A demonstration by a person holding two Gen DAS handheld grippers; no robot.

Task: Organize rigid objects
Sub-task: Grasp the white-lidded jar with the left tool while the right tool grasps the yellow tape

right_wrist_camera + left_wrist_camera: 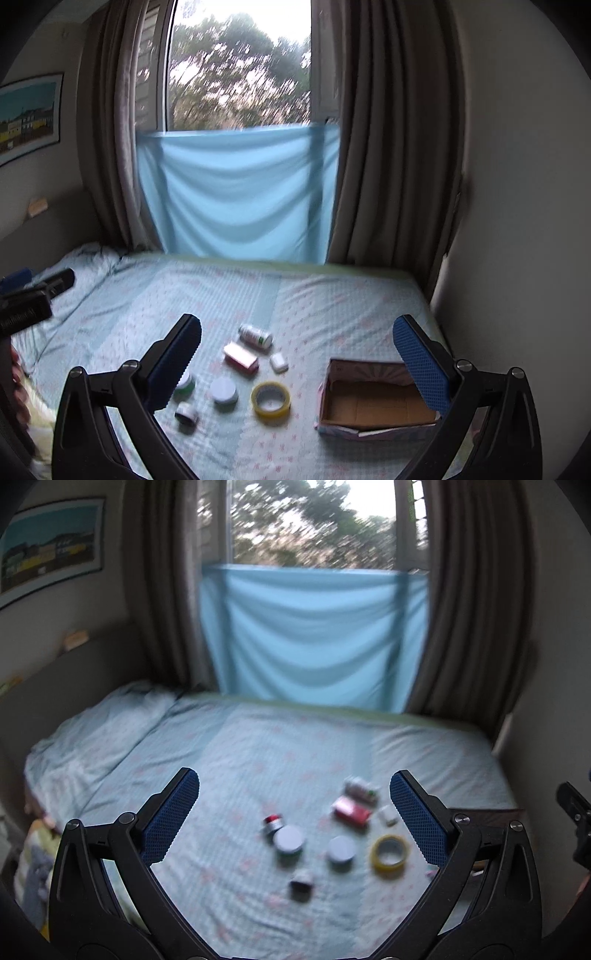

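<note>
Nothing sorted yet: both tongs, left (294,812) and right (297,354), wide and empty above bed (332,295), cardboard box (376,402) lower right empty, tape roll (270,399), jars, bottle (255,335) loose lower centre.

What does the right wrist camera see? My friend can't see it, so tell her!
Wide-open black tongs with blue pads hover over a pale blue patterned bedsheet where small items lie loose: a yellow tape roll, a pink flat box, a white bottle and round lidded jars. An empty open cardboard box sits beside them, right.
</note>
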